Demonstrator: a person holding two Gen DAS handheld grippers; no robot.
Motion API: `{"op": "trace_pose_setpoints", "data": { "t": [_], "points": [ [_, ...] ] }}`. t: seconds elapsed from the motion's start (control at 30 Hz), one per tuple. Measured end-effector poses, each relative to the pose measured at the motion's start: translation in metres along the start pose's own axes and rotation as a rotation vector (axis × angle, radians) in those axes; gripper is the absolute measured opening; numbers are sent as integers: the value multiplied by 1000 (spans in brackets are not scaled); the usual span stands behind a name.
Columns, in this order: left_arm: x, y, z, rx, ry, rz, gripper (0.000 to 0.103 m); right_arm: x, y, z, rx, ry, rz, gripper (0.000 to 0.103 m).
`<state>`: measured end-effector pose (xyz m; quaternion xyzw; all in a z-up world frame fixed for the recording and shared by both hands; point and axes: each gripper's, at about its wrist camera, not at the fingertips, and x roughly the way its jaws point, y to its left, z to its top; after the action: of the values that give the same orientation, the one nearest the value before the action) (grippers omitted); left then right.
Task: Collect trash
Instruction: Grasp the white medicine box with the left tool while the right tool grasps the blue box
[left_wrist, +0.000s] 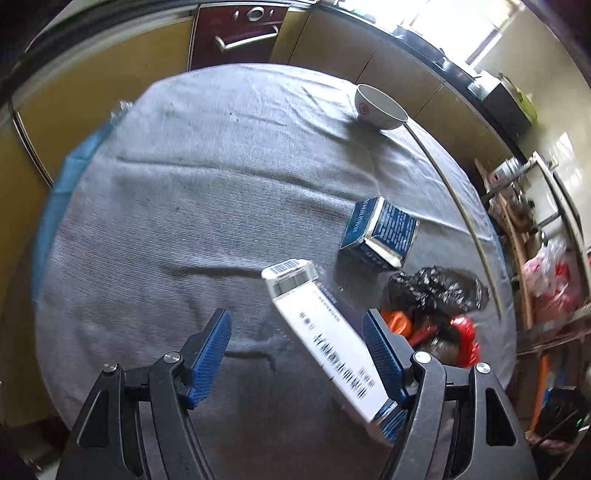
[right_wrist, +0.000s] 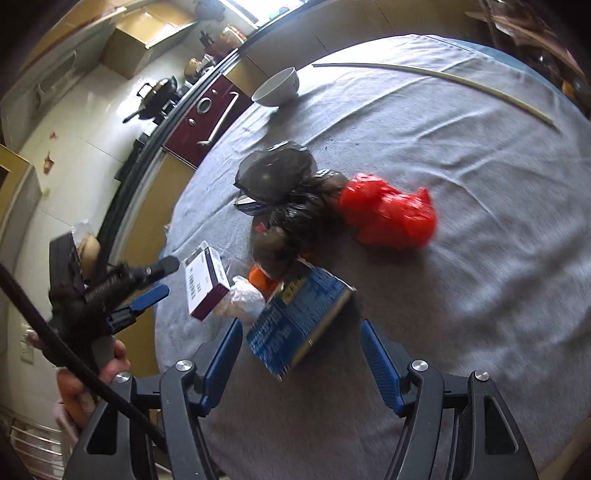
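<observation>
Grey ribbed cloth (right_wrist: 461, 229) covers a round table; yellow cabinets and a dark red appliance front (left_wrist: 236, 35) sit behind it.

Count on the table: two cartons, one bowl, one long thin stick, plus a clump of plastic bags.

- White box (left_wrist: 325, 332) with barcodes, rectangular card. In my left wrist view it lies tilted between the left gripper (left_wrist: 299, 354) jaws, against the right-hand blue ribbed pad only; the other pad stands clear with a gap. So left jaws are apart, not clamping.
- Blue printed carton (right_wrist: 295, 321), creased, silvery edges. It sits just ahead of my right gripper (right_wrist: 301, 363), near its left-hand pad; contact unclear. Right jaws are about half spread, nothing pinched.
- Bags: one black crinkled (right_wrist: 280, 177), one red glossy (right_wrist: 388, 218), an orange scrap (right_wrist: 258, 277), a white translucent wad (right_wrist: 243, 299). All bunched together mid-table, touching the blue carton's far end.
- White ceramic bowl (right_wrist: 277, 86) at the far edge, upright, looks empty.
- Pale stick (right_wrist: 443, 79), slim, lies well apart near the rim.

A hand (right_wrist: 92, 384) grips the left tool's handle.
</observation>
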<state>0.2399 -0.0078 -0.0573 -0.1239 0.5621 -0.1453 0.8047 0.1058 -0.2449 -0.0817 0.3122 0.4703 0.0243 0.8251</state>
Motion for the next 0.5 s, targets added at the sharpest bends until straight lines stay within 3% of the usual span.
{"op": "trace_pose_setpoints", "data": {
  "t": [0.3, 0.5],
  "points": [
    [35, -8, -4, -34, 104, -16, 74, 37, 16, 12, 1, 44, -133, 70],
    [33, 6, -15, -24, 93, -29, 74, 60, 13, 10, -14, 76, -165, 70]
  ]
}}
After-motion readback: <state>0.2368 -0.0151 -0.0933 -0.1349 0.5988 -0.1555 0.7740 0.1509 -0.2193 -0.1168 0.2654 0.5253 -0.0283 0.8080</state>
